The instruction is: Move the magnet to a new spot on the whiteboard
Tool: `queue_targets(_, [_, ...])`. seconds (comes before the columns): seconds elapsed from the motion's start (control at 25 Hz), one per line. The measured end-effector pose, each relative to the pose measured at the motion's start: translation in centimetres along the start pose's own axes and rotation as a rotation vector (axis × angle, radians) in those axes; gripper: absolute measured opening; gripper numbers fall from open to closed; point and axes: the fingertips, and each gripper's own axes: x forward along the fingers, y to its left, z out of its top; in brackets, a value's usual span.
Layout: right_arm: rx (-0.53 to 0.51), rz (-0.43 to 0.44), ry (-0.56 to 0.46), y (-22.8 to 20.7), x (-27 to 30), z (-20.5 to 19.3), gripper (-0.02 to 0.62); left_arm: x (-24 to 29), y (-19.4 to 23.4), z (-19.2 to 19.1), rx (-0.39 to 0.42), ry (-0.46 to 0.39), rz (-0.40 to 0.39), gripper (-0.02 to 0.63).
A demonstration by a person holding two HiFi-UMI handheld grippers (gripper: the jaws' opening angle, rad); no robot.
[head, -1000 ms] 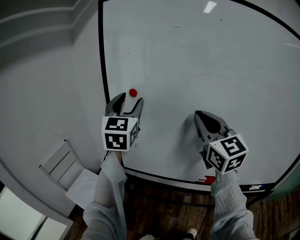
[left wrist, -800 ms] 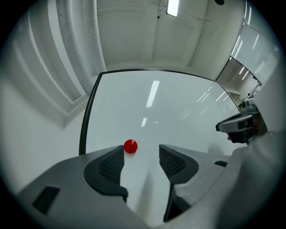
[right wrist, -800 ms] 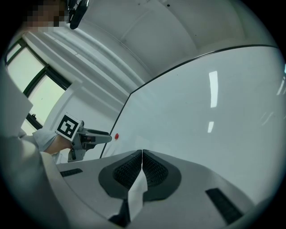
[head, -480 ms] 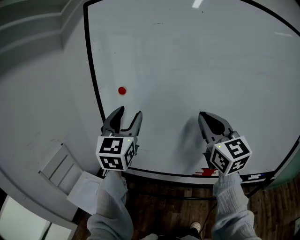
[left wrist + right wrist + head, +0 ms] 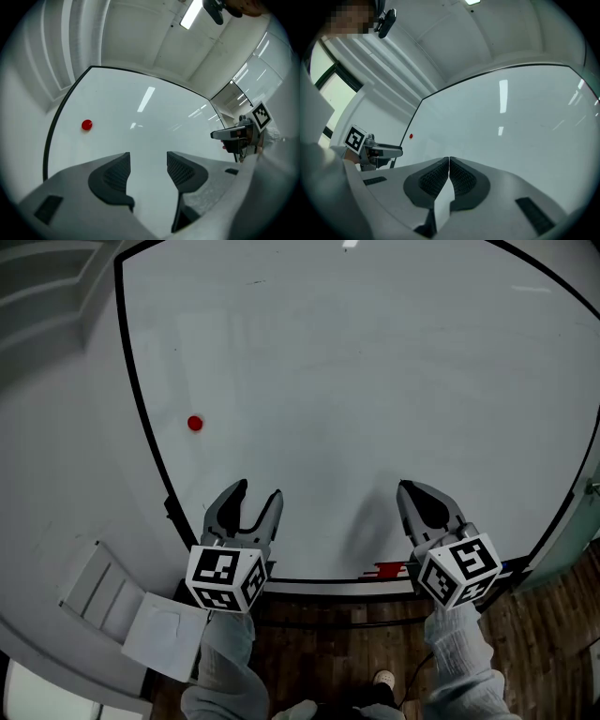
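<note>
Closest to the person, near the lower edge of the whiteboard (image 5: 375, 381), both grippers point up at the board and touch nothing. The left gripper (image 5: 257, 493) has its jaws spread, with only bare white surface between them. The right gripper (image 5: 408, 491) has its jaws pressed together on nothing. Just beside the right gripper, toward the left one, a small red item (image 5: 386, 570) lies on the board's bottom ledge. Farther up, the red magnet (image 5: 195, 424) sticks to the board just inside its black left frame, above and to the left of the left gripper and well apart from the right one. Since neither gripper is on the magnet, either the reach has not begun or the placing is done; the pictures do not settle which. If it is to be picked up, the left gripper would need to travel up and leftward with its jaws apart, straddle the magnet, and close squarely on its rim before pulling it off.
</note>
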Motion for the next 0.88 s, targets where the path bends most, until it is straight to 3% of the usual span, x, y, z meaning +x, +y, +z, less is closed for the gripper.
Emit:
queue_targets(0.64, [0.14,-0.168,0.082,-2.8,-10.2,-6.8,0.026,-1.8,-12.1,-9.0,-0.149,0.117,-0.213,0.242])
queue_targets(0.88, [0.203,-0.233,0.133,-2.9,-12.2,-11.0,0.028,-3.1,-14.4,-11.9,-0.223,0.156,-0.232,0.241])
